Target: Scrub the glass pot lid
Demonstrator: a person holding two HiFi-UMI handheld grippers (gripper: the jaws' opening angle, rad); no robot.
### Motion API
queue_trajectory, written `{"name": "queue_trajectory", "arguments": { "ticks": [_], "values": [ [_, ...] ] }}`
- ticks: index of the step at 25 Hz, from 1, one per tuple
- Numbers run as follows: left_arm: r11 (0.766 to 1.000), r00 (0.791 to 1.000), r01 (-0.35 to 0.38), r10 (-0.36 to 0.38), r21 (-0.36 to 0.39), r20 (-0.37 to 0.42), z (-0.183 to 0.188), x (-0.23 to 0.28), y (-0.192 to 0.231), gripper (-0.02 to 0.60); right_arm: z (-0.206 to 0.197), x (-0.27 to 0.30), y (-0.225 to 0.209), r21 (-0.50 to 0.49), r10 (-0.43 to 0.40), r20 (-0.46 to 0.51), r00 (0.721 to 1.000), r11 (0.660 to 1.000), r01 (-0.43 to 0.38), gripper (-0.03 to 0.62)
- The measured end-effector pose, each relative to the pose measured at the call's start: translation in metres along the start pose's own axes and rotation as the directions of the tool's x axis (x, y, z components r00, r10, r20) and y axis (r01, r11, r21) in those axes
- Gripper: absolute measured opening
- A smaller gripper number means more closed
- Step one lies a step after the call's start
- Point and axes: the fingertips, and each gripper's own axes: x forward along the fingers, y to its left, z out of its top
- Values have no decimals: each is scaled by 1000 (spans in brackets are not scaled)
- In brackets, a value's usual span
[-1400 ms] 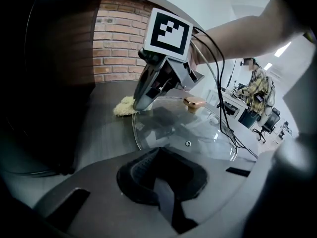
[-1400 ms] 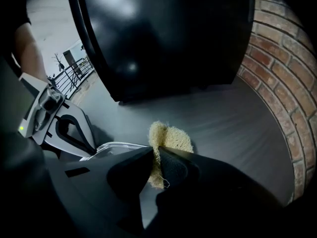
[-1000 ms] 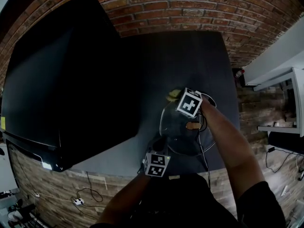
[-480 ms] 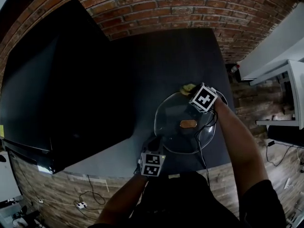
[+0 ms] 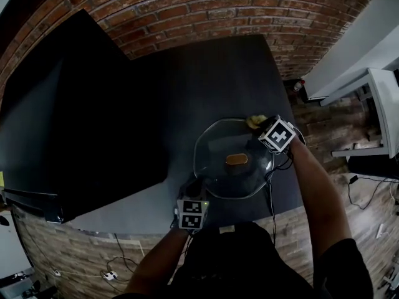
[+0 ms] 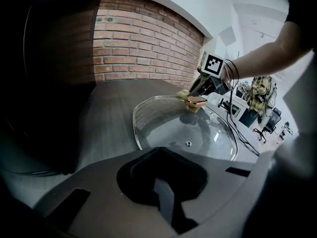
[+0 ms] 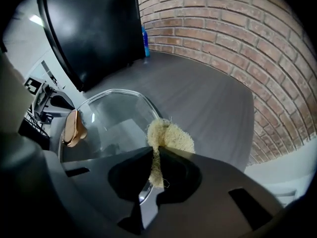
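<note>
Scrub pad on the rim of the round clear glass pot lid [image 5: 219, 170]!
Left gripper [image 5: 192, 190] clamps the lid's near edge; right gripper [image 7: 153, 182], closed on a yellow fibrous scrub pad [image 7: 171, 135], presses its far edge.

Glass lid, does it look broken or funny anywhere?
No cracks, chips or spills show. The glass pot lid is off any pot, its near rim seemingly pinched by the left gripper, gold knob on top. The right gripper squeezes a yellowish scrubber at the far rim. That fits scrubbing, so nothing stands out.
</note>
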Motion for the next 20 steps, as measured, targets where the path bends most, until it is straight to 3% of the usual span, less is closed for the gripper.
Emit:
{"name": "queue_trajectory", "arguments": {
  "ticks": [16,20],
  "values": [
    [1000,1000,-13,13,4,-5,0,0,2,32,-68,-30,35,92,-39,7,999,995,38,41],
    [1000,1000,-10,10,7,-5,-2,0,3,32,-78,-38,63,114,-3,11,1000,993,2,41]
  ]
}}
